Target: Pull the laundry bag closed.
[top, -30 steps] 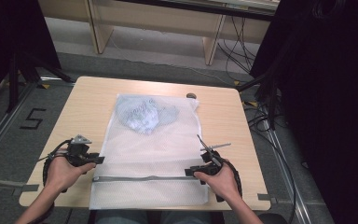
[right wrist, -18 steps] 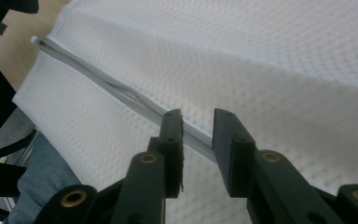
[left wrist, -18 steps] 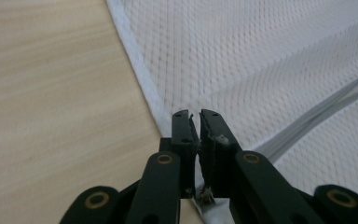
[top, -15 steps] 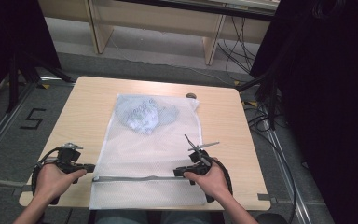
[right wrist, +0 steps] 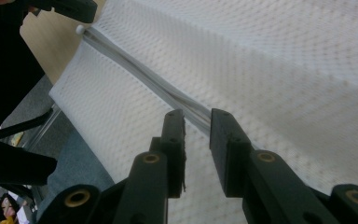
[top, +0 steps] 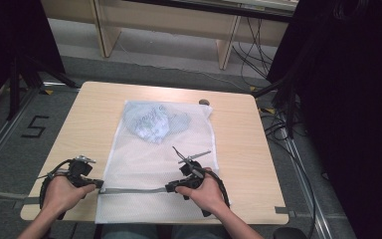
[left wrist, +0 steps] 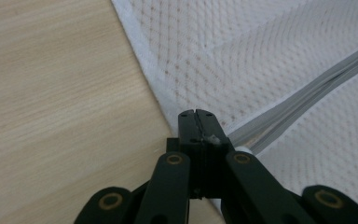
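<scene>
With the left gripper clenched on the zipper end of the mesh laundry bag, the right gripper, fingers released and just reopening astride the zipper mid-track, likely needs to pinch the slider next.

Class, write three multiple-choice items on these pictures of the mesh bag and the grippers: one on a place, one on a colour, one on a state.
1. Where does the bundle inside the mesh bag lie?
A. far end
B. near end
C. outside it

2. What colour is the bag's mesh?
A. red
B. white
C. black

3. How do the left gripper's jaws stand?
A. wide open
B. shut at the bag's corner
C. shut on a cup

Key: 1 A, the bundle sits at the end away from the hands; 2 B, white in all views; 3 B, tips meet at the zip end.
</scene>
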{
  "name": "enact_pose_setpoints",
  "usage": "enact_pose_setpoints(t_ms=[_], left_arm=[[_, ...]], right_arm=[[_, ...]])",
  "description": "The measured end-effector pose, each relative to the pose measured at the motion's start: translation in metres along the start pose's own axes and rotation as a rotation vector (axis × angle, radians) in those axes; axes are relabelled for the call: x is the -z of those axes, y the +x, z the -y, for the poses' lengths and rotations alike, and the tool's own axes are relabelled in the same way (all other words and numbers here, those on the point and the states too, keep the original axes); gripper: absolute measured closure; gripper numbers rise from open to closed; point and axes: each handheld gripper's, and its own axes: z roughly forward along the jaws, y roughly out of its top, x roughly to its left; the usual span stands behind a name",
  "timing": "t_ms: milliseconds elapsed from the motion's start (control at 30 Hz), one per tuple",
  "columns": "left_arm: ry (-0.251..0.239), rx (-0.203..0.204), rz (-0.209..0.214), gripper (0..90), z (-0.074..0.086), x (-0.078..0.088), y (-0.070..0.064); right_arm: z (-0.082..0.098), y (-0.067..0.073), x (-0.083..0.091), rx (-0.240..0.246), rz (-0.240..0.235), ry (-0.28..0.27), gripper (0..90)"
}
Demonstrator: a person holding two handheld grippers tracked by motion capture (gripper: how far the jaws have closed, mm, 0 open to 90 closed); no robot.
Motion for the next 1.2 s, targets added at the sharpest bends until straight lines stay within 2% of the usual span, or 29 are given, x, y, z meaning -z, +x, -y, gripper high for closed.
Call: enact_pose_setpoints(t_ms=[33,67,133,200,233,267,333,367,400,433,500,567,600,700,733,767,800,900,1000,1033,1067,1133,1167,1200], left_arm=[[0.004,-0.004,-0.005,89.5,0.000,-0.001,0.000],[0.022,-0.012,-0.002,89.6,0.000,-0.004,0.000],[0.028,-0.006,0.003,89.5,0.000,-0.006,-0.001],[0.012,-0.013,-0.002,89.5,0.000,-0.008,-0.001],[0.010,-0.013,-0.005,89.5,0.000,-0.008,-0.001],[0.025,-0.014,-0.007,89.5,0.000,-0.008,-0.001],[0.031,-0.014,0.000,89.5,-0.001,-0.008,-0.001],[0.028,-0.016,0.004,89.6,-0.001,-0.009,0.000],[0.015,0.013,-0.007,89.6,-0.001,-0.010,-0.002],[0.034,-0.002,0.001,89.6,-0.001,-0.008,0.000],[0.034,0.021,0.003,89.6,-0.001,-0.008,0.001],[0.026,0.013,-0.010,89.7,-0.001,-0.008,0.000],[0.030,0.001,-0.007,89.6,-0.001,-0.007,0.001],[0.030,0.019,-0.003,89.6,0.000,-0.007,0.002],[0.026,0.025,-0.001,89.6,0.000,-0.008,0.003],[0.025,0.019,0.005,89.6,-0.001,-0.008,0.004],[0.026,0.027,0.000,89.7,-0.001,-0.008,0.004],[0.028,0.052,0.003,89.7,-0.001,-0.008,0.004],[0.016,0.063,0.008,89.7,0.000,-0.009,0.005],[-0.009,0.084,-0.002,89.8,0.001,-0.010,0.004],[-0.007,0.088,-0.002,89.8,0.001,-0.010,0.003],[0.004,0.075,0.005,89.8,0.001,-0.009,0.004],[0.014,0.074,0.006,89.8,0.000,-0.009,0.005],[0.000,0.080,0.001,89.8,0.001,-0.010,0.004]], right_arm=[[-0.001,0.004,-0.002,-0.018,-0.011,0.007,75.8],[-0.003,0.004,-0.004,0.002,0.001,0.008,75.8],[-0.005,0.007,-0.006,-0.004,0.000,0.009,75.7],[-0.007,0.010,-0.011,0.029,-0.017,-0.001,75.7],[-0.010,0.017,-0.016,0.010,-0.015,0.023,75.7],[-0.010,0.017,-0.016,0.010,-0.015,0.023,75.7],[-0.014,0.021,-0.024,0.031,-0.031,0.008,76.0],[-0.016,0.023,-0.026,0.017,-0.035,0.020,76.1],[-0.018,0.025,-0.030,0.031,-0.040,0.013,76.2],[-0.021,0.028,-0.035,0.037,-0.057,0.015,76.4],[-0.026,0.033,-0.043,0.045,-0.077,0.013,76.8],[-0.032,0.040,-0.051,0.035,-0.091,0.016,76.8],[-0.036,0.045,-0.059,0.038,-0.113,0.014,76.7],[-0.039,0.049,-0.066,0.044,-0.120,0.020,76.5],[-0.043,0.053,-0.074,0.033,-0.126,0.018,76.4],[-0.043,0.053,-0.074,0.033,-0.126,0.018,76.4],[-0.044,0.054,-0.076,0.030,-0.146,0.016,76.4],[-0.050,0.060,-0.088,0.005,-0.162,0.016,77.1],[-0.053,0.064,-0.095,0.000,-0.169,0.018,77.3],[-0.055,0.067,-0.098,-0.004,-0.176,0.019,77.3],[-0.056,0.067,-0.100,0.008,-0.176,0.020,77.3],[-0.060,0.071,-0.106,-0.003,-0.178,0.016,77.1],[-0.061,0.070,-0.108,0.009,-0.177,0.015,77.1],[-0.063,0.073,-0.110,-0.014,-0.183,0.019,77.1]])
